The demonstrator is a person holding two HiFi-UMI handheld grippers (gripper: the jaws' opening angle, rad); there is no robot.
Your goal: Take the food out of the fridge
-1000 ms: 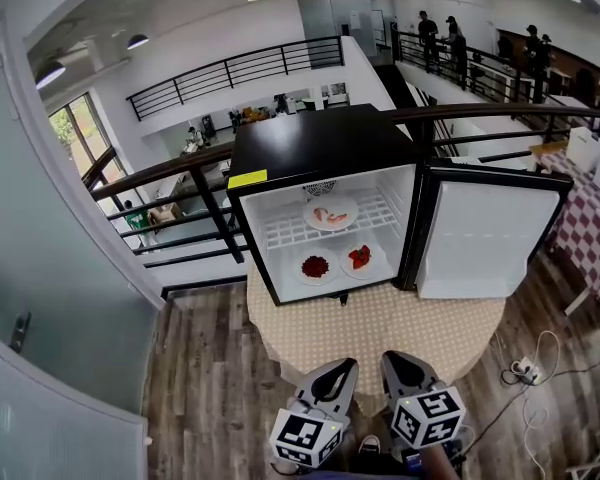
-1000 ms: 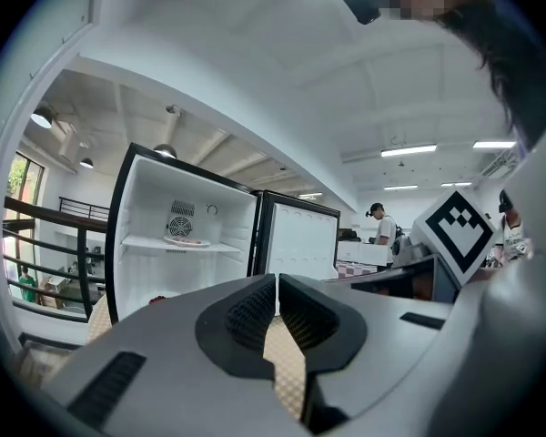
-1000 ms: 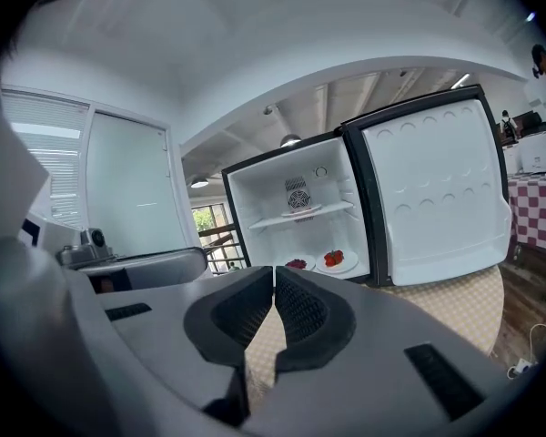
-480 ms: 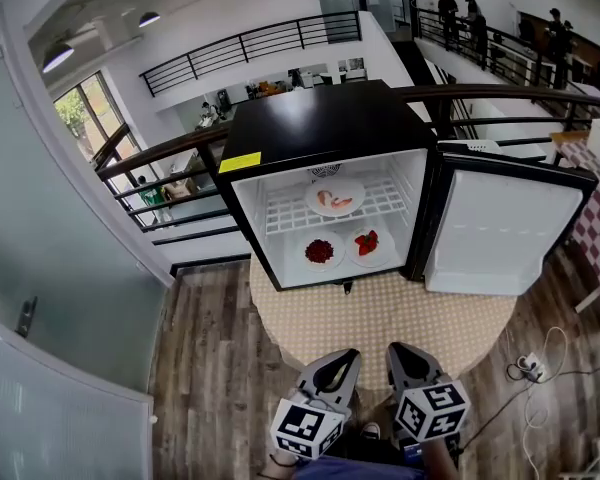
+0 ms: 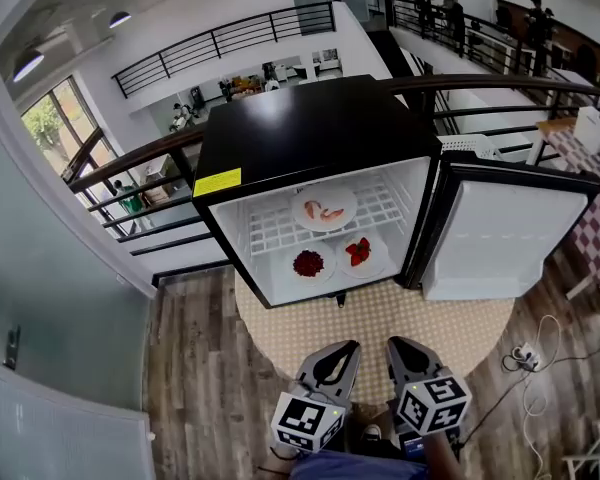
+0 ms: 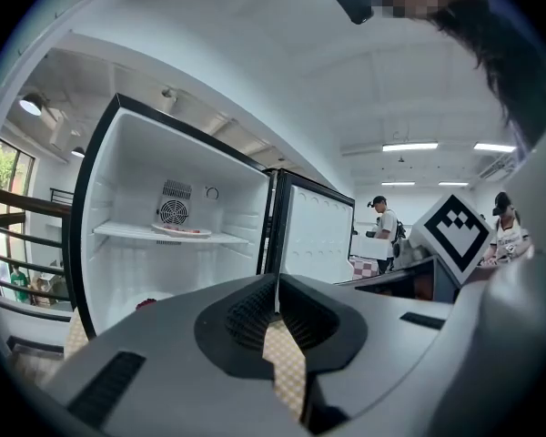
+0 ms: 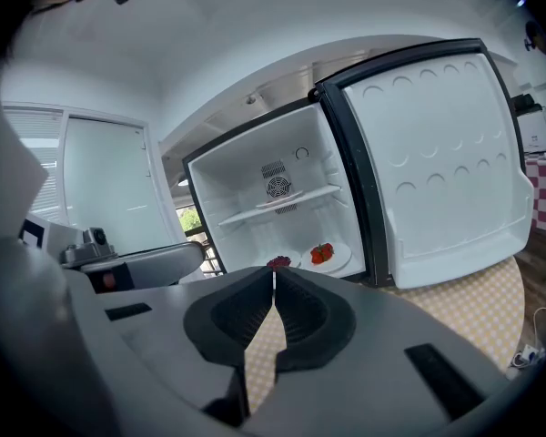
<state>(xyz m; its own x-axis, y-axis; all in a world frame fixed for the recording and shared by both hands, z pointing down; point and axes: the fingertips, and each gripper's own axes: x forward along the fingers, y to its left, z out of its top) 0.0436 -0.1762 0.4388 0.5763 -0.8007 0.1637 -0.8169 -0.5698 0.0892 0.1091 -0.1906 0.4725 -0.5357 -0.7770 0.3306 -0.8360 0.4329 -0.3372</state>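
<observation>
Left gripper view shows the left gripper clenched, jaws together with nothing between them. The right gripper is also closed and empty. Both hang at the near edge of the round table, well apart from the fridge, with open cloth between. The door stands swung wide to the right. Inside, 1 plate of pale pink food sits on the wire shelf. 2 plates lie below, dark red food on the left and red fruit on the right.

No readable words or numbers: yellow label on the top front edge of the fridge, near its left corner, print too small; square markers before the fridge, patterns only.
</observation>
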